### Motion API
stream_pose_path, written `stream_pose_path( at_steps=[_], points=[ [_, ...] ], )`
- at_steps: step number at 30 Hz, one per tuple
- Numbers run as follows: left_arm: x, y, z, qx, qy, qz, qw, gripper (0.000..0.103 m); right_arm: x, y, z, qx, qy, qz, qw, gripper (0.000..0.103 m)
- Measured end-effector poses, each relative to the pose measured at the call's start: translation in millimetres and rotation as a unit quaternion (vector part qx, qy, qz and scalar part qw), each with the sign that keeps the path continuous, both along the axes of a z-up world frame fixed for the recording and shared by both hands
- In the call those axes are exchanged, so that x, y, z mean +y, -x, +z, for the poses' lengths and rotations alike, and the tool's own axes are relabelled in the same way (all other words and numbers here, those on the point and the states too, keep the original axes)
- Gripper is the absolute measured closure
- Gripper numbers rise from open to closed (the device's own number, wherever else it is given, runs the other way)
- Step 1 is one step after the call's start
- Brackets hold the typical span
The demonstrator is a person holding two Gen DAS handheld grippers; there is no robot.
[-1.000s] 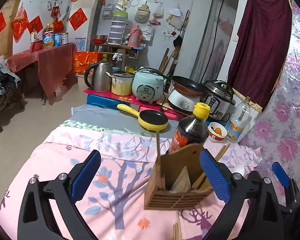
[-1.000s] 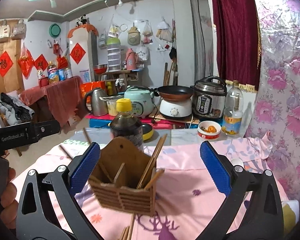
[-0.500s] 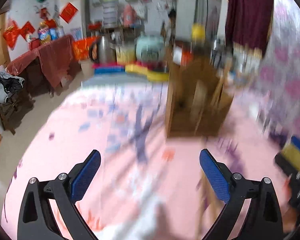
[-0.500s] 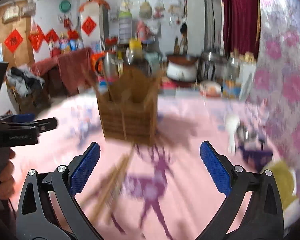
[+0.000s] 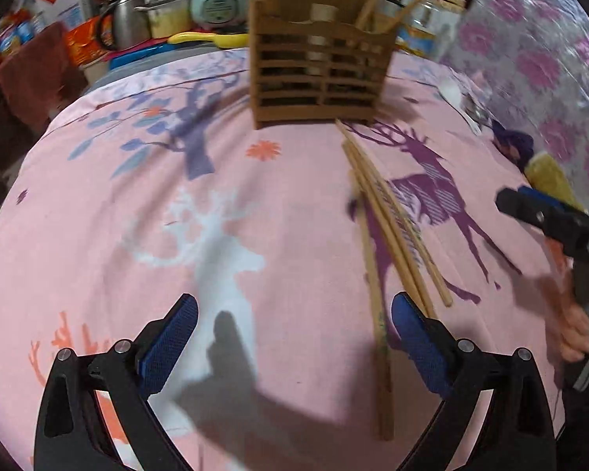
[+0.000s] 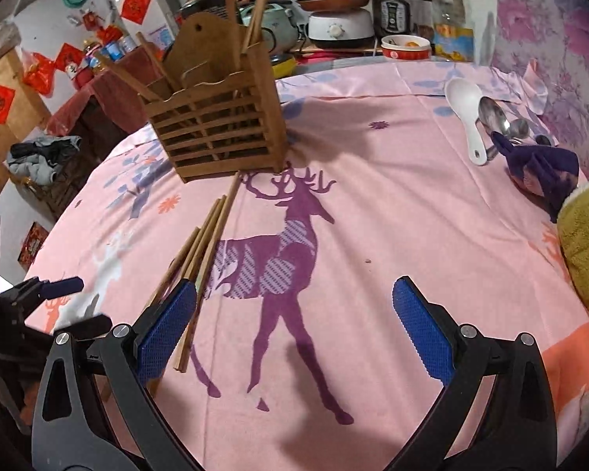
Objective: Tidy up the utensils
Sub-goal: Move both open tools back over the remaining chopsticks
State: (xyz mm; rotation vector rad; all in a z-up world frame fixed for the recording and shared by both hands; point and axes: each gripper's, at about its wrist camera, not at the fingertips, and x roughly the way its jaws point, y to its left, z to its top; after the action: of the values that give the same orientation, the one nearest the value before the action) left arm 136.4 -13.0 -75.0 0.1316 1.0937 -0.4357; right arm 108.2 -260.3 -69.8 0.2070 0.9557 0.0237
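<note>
Left gripper point(image 5: 292, 337), jaws spread wide and empty, hangs over the pink deer-print cloth point(image 5: 98, 235); its right blue pad point(image 5: 416, 337) sits just beside the near ends of the loose chopsticks point(image 5: 385, 223). Right gripper point(image 6: 294, 325), likewise wide and empty, has its left pad point(image 6: 165, 329) over the near ends of the same bundle point(image 6: 200, 251). The chopsticks lie flat on the cloth, fanning toward the wooden utensil holder point(image 6: 216, 117), their far tips at its base. The holder stands upright with several chopsticks already inside. Far right: a white spoon point(image 6: 467, 114) and metal spoons point(image 6: 498, 121) beside a dark cloth point(image 6: 542, 168).
</note>
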Motion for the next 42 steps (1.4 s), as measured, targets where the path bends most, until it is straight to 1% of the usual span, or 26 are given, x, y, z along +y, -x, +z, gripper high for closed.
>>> stream_pose_path(
  at_steps=[2, 5, 8, 10, 11, 12, 13, 14, 16, 18, 19, 20, 24, 28, 31, 32, 33, 34, 35, 36, 37, 38, 40, 42],
  points=[
    [-5, 3, 0, -0.002, 0.001, -0.013, 0.9999, 0.007, -2, 1, 2, -0.005, 0.002, -0.004, 1.000, 0.006],
    [-12, 7, 0, -0.007, 0.002, -0.028, 0.9996, 0.013, -4, 1, 5, -0.012, 0.003, -0.009, 1.000, 0.006],
    [-20, 7, -3, -0.006, 0.001, -0.038, 0.9993, 0.021, -8, 1, 8, -0.017, 0.001, -0.017, 1.000, 0.006],
    [-26, 6, -8, 0.001, -0.003, -0.044, 0.9990, 0.031, -11, 1, 9, -0.020, -0.002, -0.023, 1.000, 0.006],
    [-30, 4, -12, 0.007, -0.006, -0.048, 0.9988, 0.034, -11, 1, 9, -0.020, -0.004, -0.024, 0.999, 0.006],
    [-33, 3, -15, 0.009, -0.011, -0.049, 0.9987, 0.040, -12, 2, 10, -0.022, -0.006, -0.026, 0.999, 0.006],
    [-39, 1, -17, -0.005, -0.029, -0.046, 0.9985, 0.048, -13, 2, 11, -0.024, -0.007, -0.026, 0.999, 0.006],
    [-43, -1, -18, -0.013, -0.042, -0.045, 0.9981, 0.052, -13, 2, 12, -0.025, -0.007, -0.026, 0.999, 0.006],
    [-48, -8, -19, -0.020, -0.048, -0.041, 0.9978, 0.064, -13, 2, 13, -0.028, -0.005, -0.027, 0.999, 0.006],
    [-49, -21, -20, -0.024, -0.051, -0.027, 0.9981, 0.086, -13, 3, 13, -0.030, -0.001, -0.028, 0.999, 0.006],
    [-49, -27, -20, -0.028, -0.055, -0.020, 0.9979, 0.093, -13, 3, 13, -0.030, 0.000, -0.029, 0.999, 0.006],
    [-47, -34, -22, -0.031, -0.059, -0.009, 0.9977, 0.094, -14, 3, 13, -0.031, 0.001, -0.031, 0.999, 0.006],
    [-30, -51, -23, -0.030, -0.054, 0.026, 0.9977, 0.094, -12, 2, 12, -0.029, 0.002, -0.028, 0.999, 0.006],
    [-12, -61, -21, -0.008, -0.021, 0.050, 0.9985, 0.093, -4, 1, 9, -0.026, 0.013, -0.015, 0.999, 0.007],
    [-6, -61, -19, 0.004, -0.006, 0.053, 0.9986, 0.091, 3, 1, 5, -0.019, 0.018, 0.000, 1.000, 0.007],
    [-5, -60, -19, 0.008, -0.001, 0.052, 0.9986, 0.087, 5, 1, 4, -0.017, 0.019, 0.003, 1.000, 0.007],
    [-4, -60, -18, 0.010, 0.004, 0.051, 0.9986, 0.079, 8, 1, 2, -0.016, 0.021, 0.007, 1.000, 0.007],
    [-3, -58, -18, 0.012, 0.007, 0.052, 0.9985, 0.075, 10, 1, 1, -0.014, 0.023, 0.012, 1.000, 0.007],
    [-2, -58, -17, 0.012, 0.007, 0.054, 0.9985, 0.063, 14, 1, 0, -0.012, 0.026, 0.020, 0.999, 0.008],
    [0, -57, -16, 0.011, 0.006, 0.056, 0.9984, 0.053, 17, 2, -2, -0.010, 0.029, 0.028, 0.999, 0.012],
    [1, -56, -15, 0.011, 0.006, 0.058, 0.9982, 0.048, 22, 1, -4, -0.006, 0.032, 0.040, 0.999, 0.014],
    [3, -56, -15, 0.012, 0.007, 0.059, 0.9981, 0.047, 26, 1, -6, -0.002, 0.036, 0.052, 0.998, 0.016],
    [7, -56, -13, 0.016, 0.015, 0.063, 0.9978, 0.043, 39, 2, -11, 0.008, 0.051, 0.084, 0.995, 0.024],
    [13, -57, -11, 0.020, 0.023, 0.072, 0.9970, 0.040, 49, 4, -14, 0.015, 0.061, 0.108, 0.992, 0.028]
  ],
)
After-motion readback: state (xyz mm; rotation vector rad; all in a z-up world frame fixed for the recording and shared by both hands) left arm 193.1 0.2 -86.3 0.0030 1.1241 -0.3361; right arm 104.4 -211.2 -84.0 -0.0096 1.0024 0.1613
